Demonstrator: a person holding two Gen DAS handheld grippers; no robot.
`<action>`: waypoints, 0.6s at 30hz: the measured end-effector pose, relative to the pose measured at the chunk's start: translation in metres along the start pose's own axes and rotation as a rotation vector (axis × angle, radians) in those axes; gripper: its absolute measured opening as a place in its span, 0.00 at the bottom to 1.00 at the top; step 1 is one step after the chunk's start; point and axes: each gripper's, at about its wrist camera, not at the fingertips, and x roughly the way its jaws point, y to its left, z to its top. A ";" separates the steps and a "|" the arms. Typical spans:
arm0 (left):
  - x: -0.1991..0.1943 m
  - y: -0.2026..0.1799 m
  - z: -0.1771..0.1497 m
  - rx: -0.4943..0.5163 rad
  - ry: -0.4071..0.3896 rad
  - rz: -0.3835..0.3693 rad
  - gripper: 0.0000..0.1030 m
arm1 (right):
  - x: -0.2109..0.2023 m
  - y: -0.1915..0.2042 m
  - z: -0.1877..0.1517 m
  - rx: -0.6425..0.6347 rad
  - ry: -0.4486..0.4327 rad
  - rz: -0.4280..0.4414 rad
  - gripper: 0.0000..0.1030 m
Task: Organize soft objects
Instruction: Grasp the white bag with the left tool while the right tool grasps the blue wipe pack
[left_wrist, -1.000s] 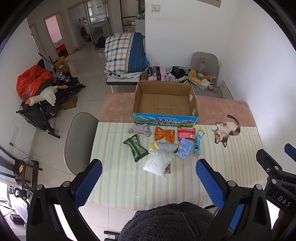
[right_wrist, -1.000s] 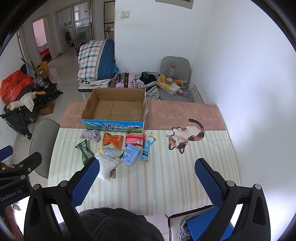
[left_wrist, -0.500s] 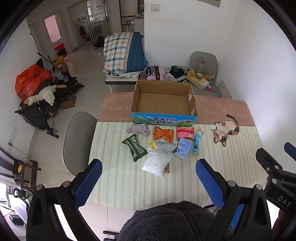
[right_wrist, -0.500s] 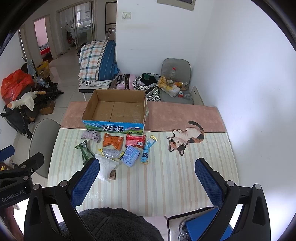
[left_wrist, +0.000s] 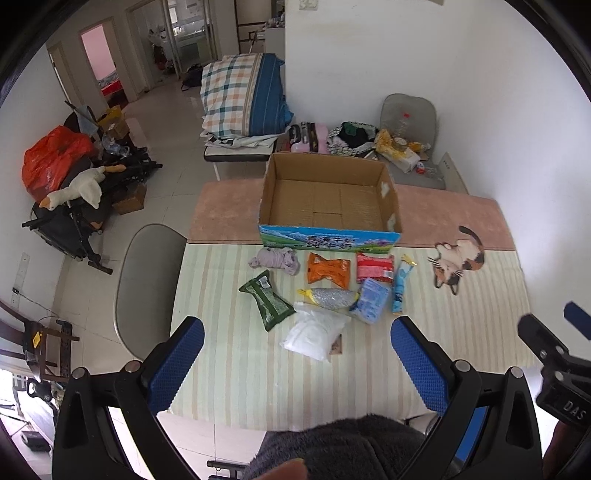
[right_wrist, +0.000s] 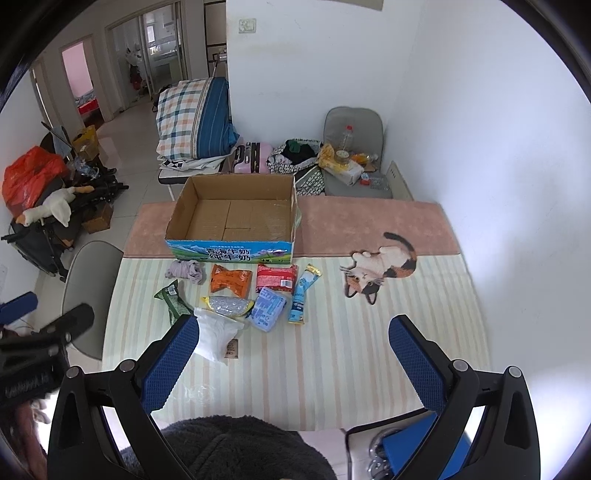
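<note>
Soft packets lie clustered on the striped table (left_wrist: 236, 387), well ahead of both spread tongs.

The left tongs (left_wrist: 295, 363) and right tongs (right_wrist: 293, 360) are held wide apart above the near table edge, nothing gripped. Between them and the open brown cardboard box (left_wrist: 327, 199) are seen a crumpled lilac cloth (left_wrist: 275, 258), a glossy orange packet (left_wrist: 328, 268), a red packet (left_wrist: 373, 266), a slim blue tube-shaped sachet (left_wrist: 400, 290), a pale blue pack (left_wrist: 373, 304), a dark green pouch (left_wrist: 267, 304), a silvery mesh pouch (left_wrist: 330, 297) and a puffy white plastic bag (left_wrist: 314, 334), nearest the left tongs.
</note>
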 end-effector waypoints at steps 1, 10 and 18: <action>0.014 0.004 0.004 -0.002 0.014 0.006 1.00 | 0.013 -0.001 0.001 0.007 0.013 0.016 1.00; 0.211 0.000 -0.015 0.121 0.350 0.063 0.97 | 0.196 -0.015 -0.003 0.039 0.318 0.101 1.00; 0.373 -0.052 -0.064 0.246 0.661 -0.039 0.95 | 0.359 -0.016 -0.031 0.101 0.558 0.145 1.00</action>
